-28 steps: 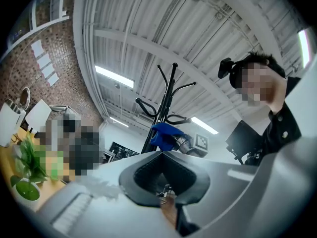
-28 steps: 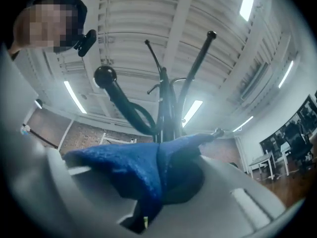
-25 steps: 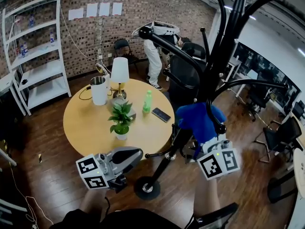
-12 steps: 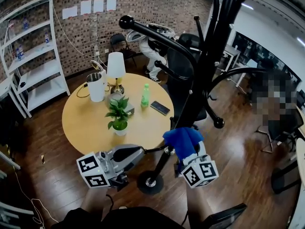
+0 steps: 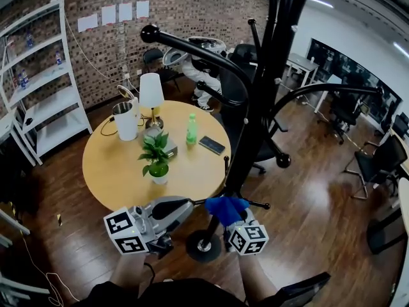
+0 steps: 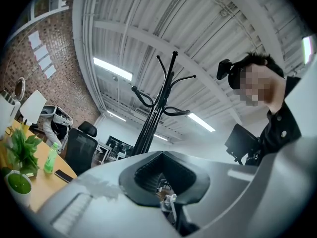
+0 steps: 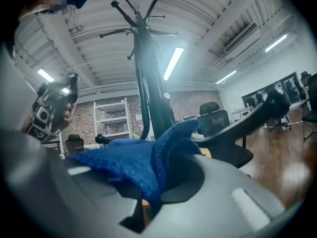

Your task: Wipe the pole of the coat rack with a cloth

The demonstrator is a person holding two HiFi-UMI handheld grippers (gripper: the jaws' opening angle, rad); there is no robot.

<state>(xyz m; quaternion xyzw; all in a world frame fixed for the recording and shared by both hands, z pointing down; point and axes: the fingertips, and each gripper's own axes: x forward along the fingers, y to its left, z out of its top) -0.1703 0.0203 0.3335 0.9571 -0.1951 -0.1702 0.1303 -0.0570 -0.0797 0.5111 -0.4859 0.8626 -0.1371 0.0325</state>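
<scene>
The black coat rack pole (image 5: 255, 101) rises from a round base (image 5: 203, 247) on the wood floor, just ahead of me. A blue cloth (image 5: 225, 208) is bunched against the pole low down, a little above the base. My right gripper (image 5: 227, 217) is shut on it, its marker cube nearest me. In the right gripper view the blue cloth (image 7: 141, 162) fills the jaws of the right gripper (image 7: 151, 195), and the pole (image 7: 148, 90) stands right behind it. My left gripper (image 5: 181, 205) hangs shut and empty left of the pole; the left gripper (image 6: 166, 185) view shows the rack (image 6: 157, 110) at a distance.
A round wooden table (image 5: 115, 171) stands left of the rack, with a potted plant (image 5: 156, 162), lamp (image 5: 151, 98), kettle (image 5: 126, 120), green bottle (image 5: 191, 130) and phone (image 5: 211, 145). Black rack arms (image 5: 192, 47) jut out overhead. An office chair (image 5: 239, 75) and a person stand behind.
My right gripper has slid the blue cloth down the pole, from about mid-height to just above the base. The left gripper has barely moved.
</scene>
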